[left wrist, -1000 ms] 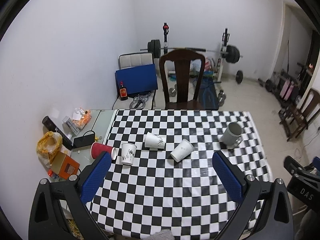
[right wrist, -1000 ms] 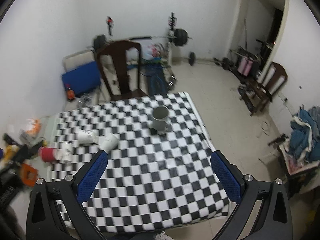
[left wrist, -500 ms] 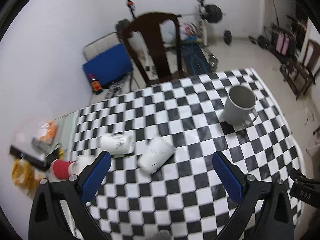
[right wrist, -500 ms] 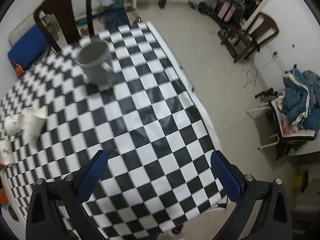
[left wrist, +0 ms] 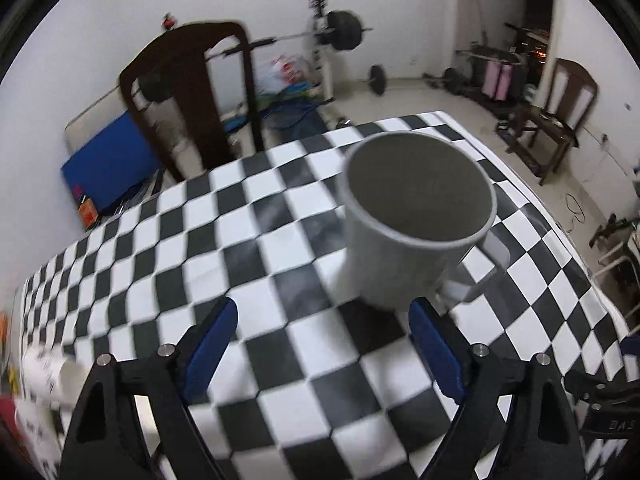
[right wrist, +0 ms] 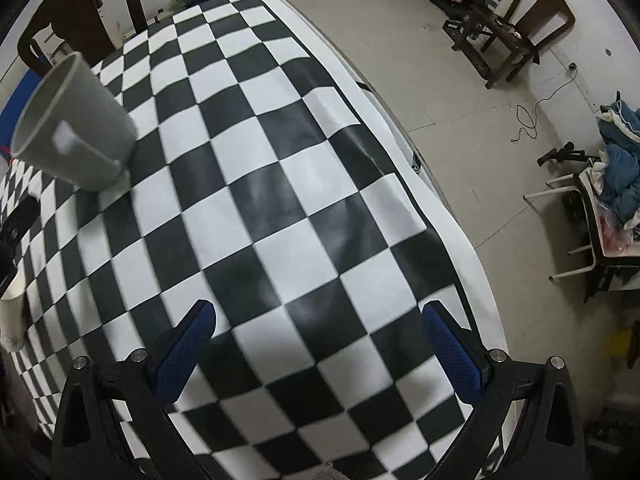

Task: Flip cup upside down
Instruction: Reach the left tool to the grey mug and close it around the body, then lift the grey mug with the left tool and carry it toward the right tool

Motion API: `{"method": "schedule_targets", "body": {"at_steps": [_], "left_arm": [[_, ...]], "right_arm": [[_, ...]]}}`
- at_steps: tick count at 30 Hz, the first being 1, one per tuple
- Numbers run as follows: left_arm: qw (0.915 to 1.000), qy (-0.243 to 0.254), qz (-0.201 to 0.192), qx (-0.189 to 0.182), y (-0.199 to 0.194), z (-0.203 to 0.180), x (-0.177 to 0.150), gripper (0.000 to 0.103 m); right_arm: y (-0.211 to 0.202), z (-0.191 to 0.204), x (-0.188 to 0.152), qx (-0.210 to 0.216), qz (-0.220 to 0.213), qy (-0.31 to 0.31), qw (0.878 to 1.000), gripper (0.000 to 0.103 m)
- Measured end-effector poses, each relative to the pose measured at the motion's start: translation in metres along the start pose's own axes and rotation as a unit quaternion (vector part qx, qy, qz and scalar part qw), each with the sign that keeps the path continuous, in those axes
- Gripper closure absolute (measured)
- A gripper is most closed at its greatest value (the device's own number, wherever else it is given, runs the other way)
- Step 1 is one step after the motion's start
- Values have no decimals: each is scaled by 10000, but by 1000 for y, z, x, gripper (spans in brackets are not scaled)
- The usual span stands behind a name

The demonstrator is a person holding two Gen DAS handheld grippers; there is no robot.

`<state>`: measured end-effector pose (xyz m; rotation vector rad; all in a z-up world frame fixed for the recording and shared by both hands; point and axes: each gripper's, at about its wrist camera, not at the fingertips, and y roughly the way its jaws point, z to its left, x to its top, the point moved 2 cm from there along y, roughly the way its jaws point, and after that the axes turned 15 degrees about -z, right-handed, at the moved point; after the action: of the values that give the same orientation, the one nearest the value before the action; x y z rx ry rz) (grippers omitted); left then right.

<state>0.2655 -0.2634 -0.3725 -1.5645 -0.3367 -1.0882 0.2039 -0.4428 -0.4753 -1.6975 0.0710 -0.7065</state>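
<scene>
A grey mug (left wrist: 412, 224) stands upright, mouth up, on the black-and-white checkered table (left wrist: 248, 264), its handle pointing right. My left gripper (left wrist: 320, 316) is open, its blue pads just short of the mug, the right pad near the mug's base. The mug also shows at the far left of the right wrist view (right wrist: 76, 124). My right gripper (right wrist: 316, 320) is open and empty above the table near its right edge.
White paper cups (left wrist: 48, 372) lie at the table's left end, with a red cup edge (left wrist: 12, 420) beside them. A dark wooden chair (left wrist: 192, 92) stands behind the table. The table's right edge (right wrist: 400, 136) drops to the floor. Weights and chairs stand beyond.
Both grippers have moved forward and down toward the table. The left gripper has closed in on the grey mug, which now fills its view. Both stay open.
</scene>
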Motion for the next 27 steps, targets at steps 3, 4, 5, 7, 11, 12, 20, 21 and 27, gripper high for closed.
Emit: {"method": "schedule_targets", "body": {"at_steps": [3, 4, 5, 7, 11, 12, 20, 21, 27], "left_arm": [[9988, 330, -307, -212, 13, -14, 4, 19], [9977, 431, -392, -343, 15, -19, 6, 19], [9971, 479, -424, -412, 19, -19, 7, 19], [9954, 589, -496, -574, 23, -25, 10, 19], [9932, 636, -625, -753, 30, -32, 15, 19], [9926, 657, -690, -752, 33, -36, 16, 19], [9873, 712, -1093, -904, 36, -46, 21, 25], [9865, 771, -1158, -858, 33, -48, 20, 25], [9839, 910, -1314, -799, 14, -55, 20, 25]], "right_arm": [[15, -1, 1, -20, -13, -118, 9999, 0], [21, -6, 5, -3, -21, -133, 9999, 0], [26, -10, 7, 4, -36, -155, 9999, 0], [34, -13, 8, 20, -45, -196, 9998, 0], [44, -14, 11, 15, -45, -259, 9997, 0], [43, -13, 10, 13, -41, -263, 9996, 0], [50, -11, 12, 0, -111, -350, 9993, 0], [51, -11, 13, -19, -134, -373, 9992, 0], [42, -11, 12, -83, -183, -421, 9989, 0]]}}
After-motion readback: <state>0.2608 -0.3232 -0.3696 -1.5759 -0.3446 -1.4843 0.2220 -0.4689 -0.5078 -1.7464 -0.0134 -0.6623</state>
